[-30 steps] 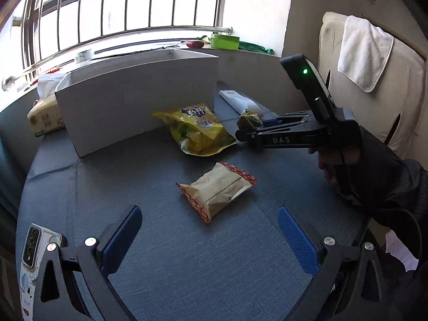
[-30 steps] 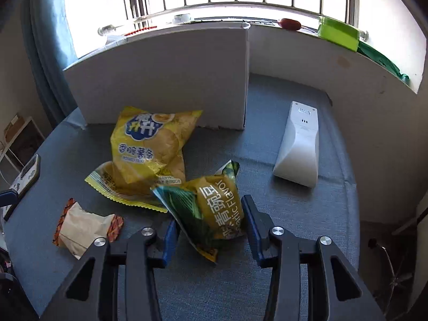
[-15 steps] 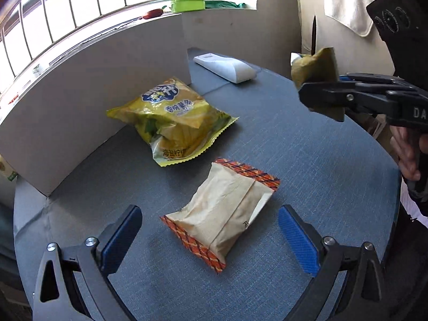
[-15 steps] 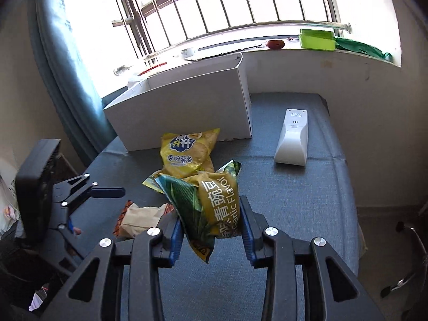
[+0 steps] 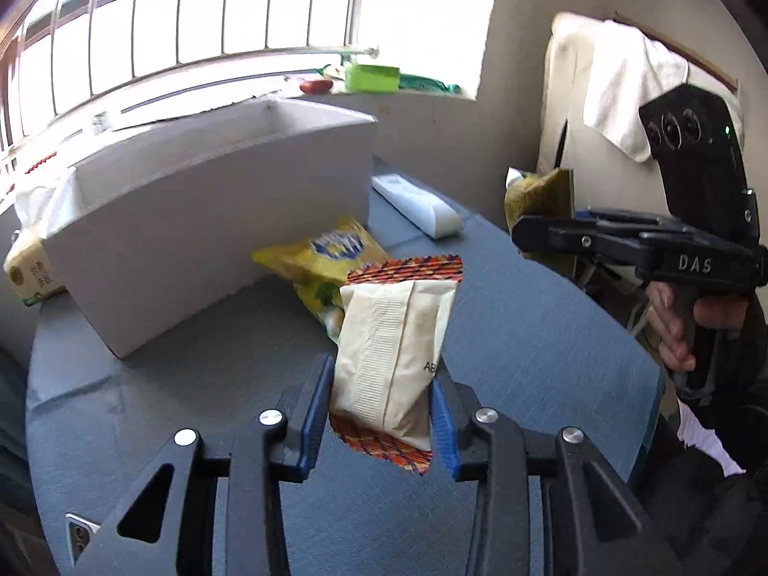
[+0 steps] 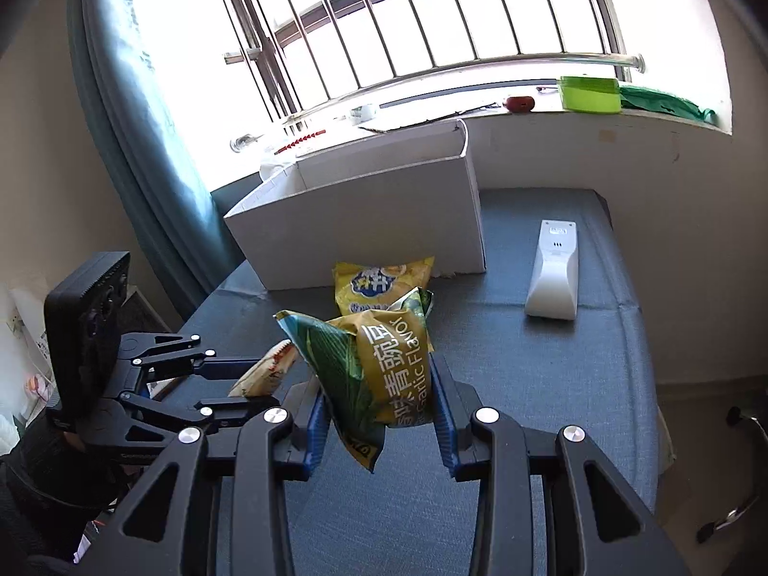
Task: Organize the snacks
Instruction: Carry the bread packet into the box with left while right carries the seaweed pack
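My left gripper (image 5: 381, 379) has its jaws closing, and the blue pads press on a beige snack packet (image 5: 393, 336) with orange-patterned ends, lifted off the blue-grey table (image 5: 528, 336). My right gripper (image 6: 379, 384) is shut on a green and yellow pea bag (image 6: 379, 355), held in the air. In the left wrist view the right gripper (image 5: 523, 235) holds that pea bag (image 5: 537, 197) at the right. A yellow chips bag (image 5: 331, 249) lies on the table against the open white box (image 5: 216, 211). The right wrist view shows the left gripper (image 6: 240, 384) with the beige packet (image 6: 269, 369) at the left.
A white handheld device (image 6: 552, 273) lies right of the white box (image 6: 374, 211). A tissue pack (image 5: 31, 273) sits left of the box, a phone (image 5: 79, 535) at the table's near left edge. A towel-draped chair (image 5: 619, 96) stands to the right, a curtain (image 6: 144, 144) to the left.
My left gripper has shut on the beige packet and lifted it off the table. The right gripper has risen with the pea bag.
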The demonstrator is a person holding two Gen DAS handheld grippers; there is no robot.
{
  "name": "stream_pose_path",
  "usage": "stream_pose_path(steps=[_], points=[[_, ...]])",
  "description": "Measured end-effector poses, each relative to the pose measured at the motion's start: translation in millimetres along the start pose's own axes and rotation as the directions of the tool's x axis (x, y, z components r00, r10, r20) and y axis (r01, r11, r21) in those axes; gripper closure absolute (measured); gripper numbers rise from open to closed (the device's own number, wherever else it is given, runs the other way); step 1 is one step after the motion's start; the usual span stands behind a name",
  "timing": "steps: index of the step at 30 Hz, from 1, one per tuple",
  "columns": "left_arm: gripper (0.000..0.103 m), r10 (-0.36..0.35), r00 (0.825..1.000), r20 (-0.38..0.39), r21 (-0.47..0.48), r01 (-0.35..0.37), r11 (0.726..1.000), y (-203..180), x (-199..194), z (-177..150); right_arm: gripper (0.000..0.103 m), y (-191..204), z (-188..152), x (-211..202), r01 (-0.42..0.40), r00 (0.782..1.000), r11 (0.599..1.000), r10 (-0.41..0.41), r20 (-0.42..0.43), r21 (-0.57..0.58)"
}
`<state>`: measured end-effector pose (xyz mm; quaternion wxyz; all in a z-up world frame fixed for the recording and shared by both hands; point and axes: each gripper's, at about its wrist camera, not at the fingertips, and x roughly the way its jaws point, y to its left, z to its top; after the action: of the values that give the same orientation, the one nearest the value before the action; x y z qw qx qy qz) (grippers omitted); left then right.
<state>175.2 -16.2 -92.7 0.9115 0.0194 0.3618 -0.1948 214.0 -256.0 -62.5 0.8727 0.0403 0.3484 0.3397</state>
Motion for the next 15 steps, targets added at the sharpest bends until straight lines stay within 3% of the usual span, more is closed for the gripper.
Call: stream_pose_path(steps=[4,7,10,15], points=[[0.061,0.052,0.989,0.139,-0.099,-0.039,0.994,28.1,-34.5,30.9,0.063,6.8,38.8,5.0,-0.016,0.999,1.0,0.015,0.049,0.008],[0.061,0.105,0.974,0.198,-0.177,-0.07,0.982,53.8,-43.2,60.2,0.063,10.1,71.7,16.1,-0.028,0.997,0.999,0.026,0.073,0.037],[0.061,0.157,0.965,0.211,-0.267,-0.097,0.959,84.8,-35.5,93.0,0.063,11.8,109.6,36.3,-0.051,0.995,0.997,0.046,0.083,0.058],[0.061,0.196,0.965,0.175,-0.441,-0.101,0.892,146.9,-6.0,125.6,0.063,1.6,162.6,85.0,-0.017,0.999,0.991,0.011,0.048,0.136]])
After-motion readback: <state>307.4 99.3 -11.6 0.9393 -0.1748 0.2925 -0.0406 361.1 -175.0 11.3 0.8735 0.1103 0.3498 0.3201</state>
